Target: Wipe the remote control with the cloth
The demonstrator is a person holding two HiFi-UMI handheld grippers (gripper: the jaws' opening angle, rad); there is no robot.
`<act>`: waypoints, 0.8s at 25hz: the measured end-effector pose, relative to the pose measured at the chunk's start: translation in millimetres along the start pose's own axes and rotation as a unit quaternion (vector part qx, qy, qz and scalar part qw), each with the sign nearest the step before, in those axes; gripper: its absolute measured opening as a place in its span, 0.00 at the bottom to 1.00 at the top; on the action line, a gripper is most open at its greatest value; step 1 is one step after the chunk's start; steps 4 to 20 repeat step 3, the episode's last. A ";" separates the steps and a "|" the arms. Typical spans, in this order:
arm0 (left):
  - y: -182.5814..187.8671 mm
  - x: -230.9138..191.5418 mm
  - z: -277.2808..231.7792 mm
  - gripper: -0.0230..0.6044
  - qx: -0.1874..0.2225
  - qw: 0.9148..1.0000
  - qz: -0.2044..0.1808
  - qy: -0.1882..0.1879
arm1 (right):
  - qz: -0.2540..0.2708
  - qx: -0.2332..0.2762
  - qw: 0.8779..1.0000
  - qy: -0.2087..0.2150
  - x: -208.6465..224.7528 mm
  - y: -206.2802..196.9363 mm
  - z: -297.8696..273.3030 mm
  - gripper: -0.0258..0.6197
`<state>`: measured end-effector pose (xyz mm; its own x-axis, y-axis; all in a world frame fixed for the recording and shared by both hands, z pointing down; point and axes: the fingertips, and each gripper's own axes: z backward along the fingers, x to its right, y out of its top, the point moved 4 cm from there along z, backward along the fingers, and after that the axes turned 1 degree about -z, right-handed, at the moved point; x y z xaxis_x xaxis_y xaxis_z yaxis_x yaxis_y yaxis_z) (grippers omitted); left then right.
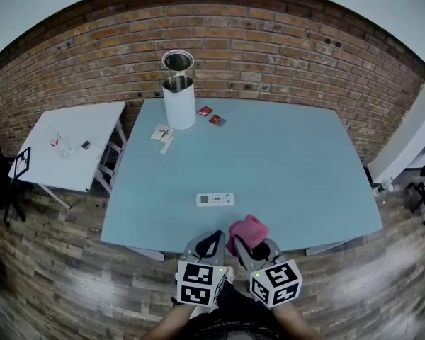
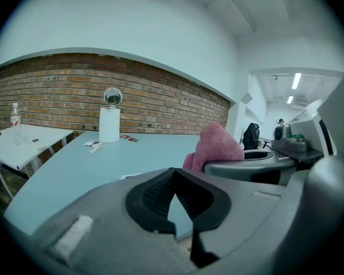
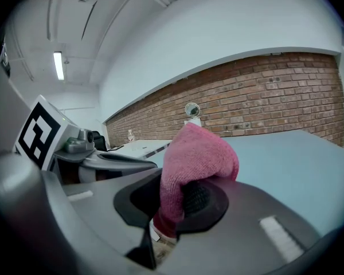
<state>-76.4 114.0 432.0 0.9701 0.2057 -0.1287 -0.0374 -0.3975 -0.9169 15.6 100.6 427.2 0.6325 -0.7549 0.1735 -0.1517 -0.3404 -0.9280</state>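
Note:
A white remote control [image 1: 215,200] lies flat on the light blue table [image 1: 290,168], a little way in from the near edge. My right gripper [image 1: 249,244] is shut on a pink cloth [image 1: 248,231] [image 3: 192,168], which bunches up above its jaws at the table's near edge. My left gripper [image 1: 211,245] [image 2: 173,196] sits just left of it, shut with nothing between its fingers. The cloth [image 2: 213,148] also shows in the left gripper view, on the right. Both grippers are short of the remote.
A white cylinder bin [image 1: 178,94] stands at the table's far left, with red packets [image 1: 211,115] and white papers [image 1: 163,136] beside it. A white side table [image 1: 71,144] holding a bottle stands left. A brick wall [image 1: 269,48] runs behind.

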 end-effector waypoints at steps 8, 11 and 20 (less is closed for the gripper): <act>-0.7 3.0 -0.6 0.03 0.003 1.000 0.002 -0.007 | 0.005 0.001 1.000 -0.002 0.0 -1.1 -0.6 0.13; -0.7 3.0 -0.6 0.03 0.003 1.000 0.002 -0.007 | 0.005 0.001 1.000 -0.002 0.0 -1.1 -0.6 0.13; -0.7 3.0 -0.6 0.03 0.003 1.000 0.002 -0.007 | 0.005 0.001 1.000 -0.002 0.0 -1.1 -0.6 0.13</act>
